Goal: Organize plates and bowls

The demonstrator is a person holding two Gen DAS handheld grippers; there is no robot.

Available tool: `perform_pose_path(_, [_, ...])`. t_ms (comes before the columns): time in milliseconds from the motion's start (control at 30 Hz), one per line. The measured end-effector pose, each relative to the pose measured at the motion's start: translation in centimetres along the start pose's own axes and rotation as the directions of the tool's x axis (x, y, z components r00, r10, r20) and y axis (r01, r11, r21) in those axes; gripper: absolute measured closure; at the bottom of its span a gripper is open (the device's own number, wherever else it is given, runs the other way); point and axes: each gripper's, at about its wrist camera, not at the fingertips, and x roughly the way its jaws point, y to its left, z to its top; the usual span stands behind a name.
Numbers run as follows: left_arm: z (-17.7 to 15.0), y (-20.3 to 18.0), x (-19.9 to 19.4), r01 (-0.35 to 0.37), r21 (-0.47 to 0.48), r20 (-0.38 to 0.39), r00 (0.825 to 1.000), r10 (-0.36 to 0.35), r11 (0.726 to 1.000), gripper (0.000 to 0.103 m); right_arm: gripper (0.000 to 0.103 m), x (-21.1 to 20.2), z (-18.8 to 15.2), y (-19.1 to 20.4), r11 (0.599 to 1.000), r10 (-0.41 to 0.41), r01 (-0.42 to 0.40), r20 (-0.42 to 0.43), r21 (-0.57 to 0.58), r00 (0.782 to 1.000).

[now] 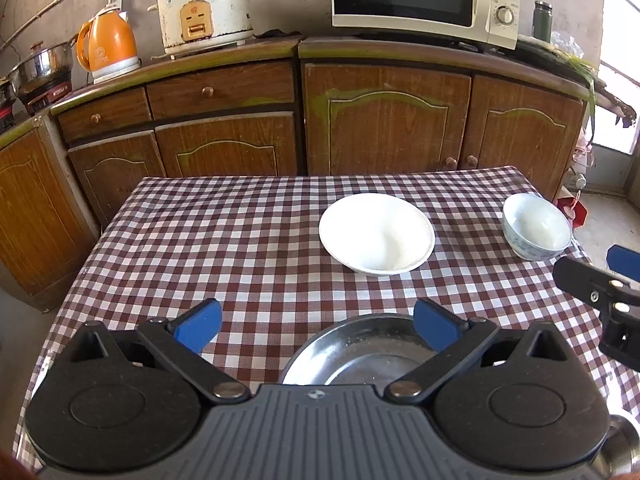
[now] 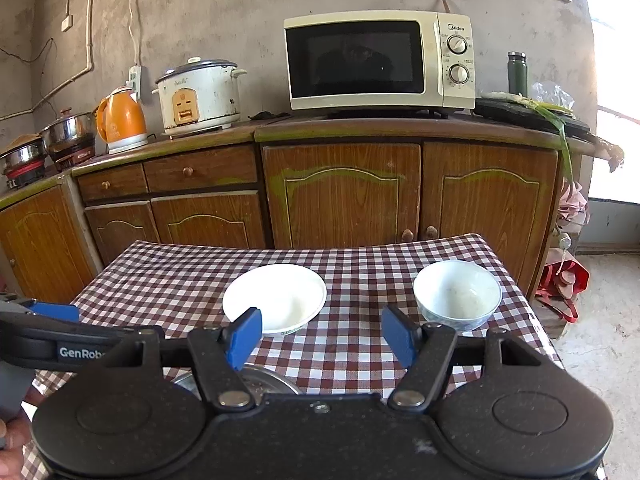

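Checkered cloth in red-brown and white covers the table (image 1: 248,240), and on it we see three dishes. From the left wrist view, our left gripper (image 1: 318,326) stands with its blue pads wide apart and nothing between them; only the cloth shows in the gap. The steel bowl (image 1: 360,354) lies at 6 o'clock, close under this gripper, and the right pad covers a part of its rim. The white plate (image 1: 377,234), shallow and empty, sits near 12 o'clock, well apart from the steel bowl. The blue-patterned porcelain bowl (image 1: 537,226) stands at 2 o'clock, near the right edge of the table. Our right gripper (image 1: 600,276) enters at 3 o'clock, just beside that bowl but not touching it.

From the right wrist view, our right gripper has its jaws wide too, and it holds nothing. The white plate is at 11 o'clock and the porcelain bowl at 1 o'clock, both beyond the pads. Behind the table we see wooden cabinets (image 2: 344,196) with a microwave oven (image 2: 380,60), a rice cooker (image 2: 198,96) and an orange kettle (image 2: 122,122) on top.
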Motion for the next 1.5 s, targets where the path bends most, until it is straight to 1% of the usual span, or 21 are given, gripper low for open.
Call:
perform_pose_path(367, [0.5,0.1,1.6,-0.011,0.001,-0.013,1.0,0.011,1.0,0.0,0.024,2.2,0.2,0.5,0.999,-0.004,0.004,-0.004,-0.036,1.0])
perform_pose_path(1000, [1.8,0.5,4.8,-0.037,0.011,-0.029,0.999,0.037,0.999,0.0,0.024,6.4,0.7,0.8,0.999,-0.005,0.003,-0.035,-0.051,0.999])
perform_pose_path(1300, [2.4,0.8,6.8,-0.034,0.006,-0.04,0.999,0.035,0.999,0.0,0.024,8.3,0.8,0.6,0.999,-0.01,0.007,-0.048,-0.045,0.999])
perform_pose_path(1500, [2.8,0.8,8.5,-0.023,0.006,-0.043,0.999,0.023,1.0,0.0,0.024,10.4,0.5,0.2,0.999,-0.025,0.021,-0.072,-0.045,0.997])
